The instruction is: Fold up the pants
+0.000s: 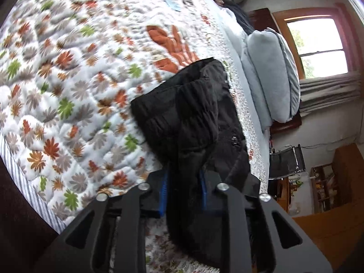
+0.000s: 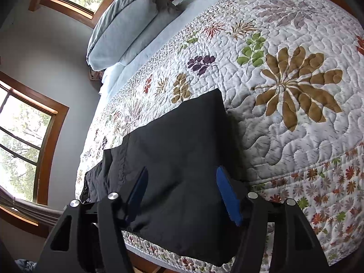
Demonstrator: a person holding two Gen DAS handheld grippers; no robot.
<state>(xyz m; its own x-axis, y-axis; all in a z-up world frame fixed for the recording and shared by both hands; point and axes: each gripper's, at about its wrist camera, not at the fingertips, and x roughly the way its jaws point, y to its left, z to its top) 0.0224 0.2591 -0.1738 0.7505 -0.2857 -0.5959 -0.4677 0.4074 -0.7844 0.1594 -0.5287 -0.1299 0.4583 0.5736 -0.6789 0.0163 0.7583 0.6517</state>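
Item 1, nearest: left gripper (image 1: 184,190), black frame with blue pads. Jaws pinching a bunched fold of the black fabric pants (image 1: 193,122); cloth fills the narrow gap between the pads.

Item 2, nearest in the other view: right gripper (image 2: 182,193), same build. Jaws spread, one either side of a flat panel of the pants (image 2: 179,159); the pads do not appear to press the cloth, so this end reads as not gripped.

Item 3: the pants themselves. They lie on the white quilted bedspread with leaf print (image 1: 68,79), at its near edge, with some cloth hanging over that edge. The waistband end with gathered elastic and a small zipper pull shows in the left view; a smooth, squared panel with a seam shows in the right view. They look already doubled, leg on leg, though the layers cannot be counted.

Item 4, beyond the pants: bare bedspread, room for a further fold.

Item 5, farthest: pale blue pillow (image 2: 122,25) at the head of the bed, well apart from the pants; wood-framed windows (image 2: 29,136) behind.

Progress, as judged: lengthwise fold likely done; crosswise folding and smoothing remain. The right jaws need a hold first.
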